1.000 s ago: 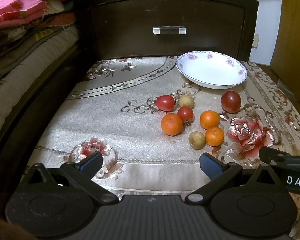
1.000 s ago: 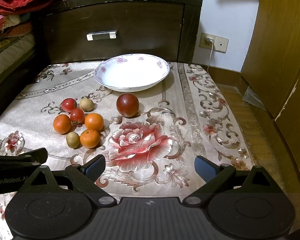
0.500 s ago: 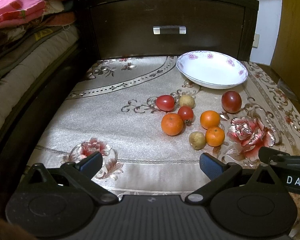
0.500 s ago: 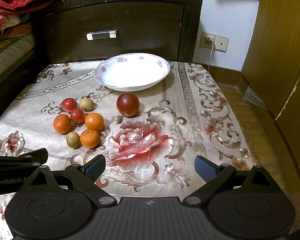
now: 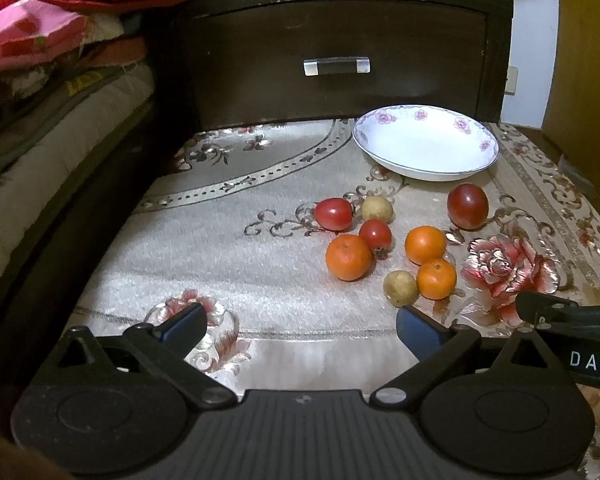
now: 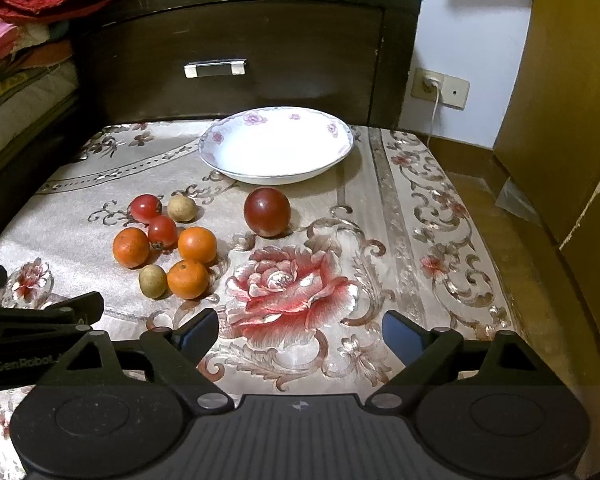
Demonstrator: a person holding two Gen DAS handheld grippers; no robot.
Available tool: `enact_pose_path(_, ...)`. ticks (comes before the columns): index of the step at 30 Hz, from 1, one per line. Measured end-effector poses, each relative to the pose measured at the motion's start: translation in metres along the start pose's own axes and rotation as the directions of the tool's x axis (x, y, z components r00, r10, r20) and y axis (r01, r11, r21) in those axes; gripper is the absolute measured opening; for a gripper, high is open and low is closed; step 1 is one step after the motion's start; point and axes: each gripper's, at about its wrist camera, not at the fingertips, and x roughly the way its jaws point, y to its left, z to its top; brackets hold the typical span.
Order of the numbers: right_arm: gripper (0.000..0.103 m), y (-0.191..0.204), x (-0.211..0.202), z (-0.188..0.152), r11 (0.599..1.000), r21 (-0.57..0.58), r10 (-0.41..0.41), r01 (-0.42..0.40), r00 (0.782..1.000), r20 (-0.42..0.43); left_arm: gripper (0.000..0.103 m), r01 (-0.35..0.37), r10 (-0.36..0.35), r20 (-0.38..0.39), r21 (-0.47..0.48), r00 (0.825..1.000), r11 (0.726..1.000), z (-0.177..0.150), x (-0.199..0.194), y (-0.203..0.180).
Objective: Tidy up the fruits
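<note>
A white floral bowl (image 5: pixel 424 146) (image 6: pixel 276 146) stands empty at the back of the cloth-covered table. In front of it lie a dark red round fruit (image 5: pixel 467 205) (image 6: pixel 267 211), three oranges (image 5: pixel 348 257) (image 6: pixel 197 244), two red tomatoes (image 5: pixel 333 213) (image 6: pixel 144 207) and two small tan fruits (image 5: pixel 400 288) (image 6: pixel 153 280). My left gripper (image 5: pixel 300 326) is open and empty, near the table's front, short of the fruit. My right gripper (image 6: pixel 300 332) is open and empty over the embroidered rose (image 6: pixel 284 292).
A dark wooden drawer front (image 5: pixel 336 64) rises behind the bowl. Folded blankets (image 5: pixel 40 80) are stacked at the left. A wall socket (image 6: pixel 440 88) and wooden panels (image 6: pixel 572 112) are at the right, past the table's right edge.
Both grippers have crept slightly forward; the fruits and bowl have not moved.
</note>
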Motion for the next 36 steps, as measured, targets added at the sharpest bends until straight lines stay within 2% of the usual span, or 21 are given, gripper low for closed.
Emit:
enact_pose_path(12,0.074,0.003,0.009,0.006,0.999,-0.036,0.010,-0.010,1.000,0.001,0.103,0.016,-0.018,0.030,0.070,0.999,0.997,0.002,0.003,-0.009)
enact_pose_path(17,0.071,0.004,0.013,0.008,0.999,-0.045,0.019,-0.019,1.000,-0.010,0.103,-0.006,0.000,0.054,0.103,0.999,0.995,0.005,0.002,-0.012)
enact_pose_path(24,0.071,0.003,0.018,0.013,0.998,-0.055,0.041,-0.042,0.999,-0.014,0.103,-0.005,0.002,0.025,0.089,1.000,0.996,0.007,0.012,-0.007)
enact_pose_path(29,0.070,0.005,0.021,0.017,0.993,-0.103,0.064,-0.065,0.998,-0.011,0.103,0.015,-0.016,0.014,0.089,1.000,0.996,0.008,0.018,-0.005)
enact_pose_path(32,0.065,0.005,0.027,0.022,0.988,-0.122,0.094,-0.097,0.995,-0.024,0.100,0.035,-0.035,0.002,0.097,0.999,0.995,0.009,0.021,-0.006)
enact_pose_path(36,0.051,0.007,0.036,0.029,0.976,-0.144,0.158,-0.164,0.986,-0.055,0.092,0.087,-0.085,-0.020,0.120,0.996,0.989,0.010,0.025,-0.011)
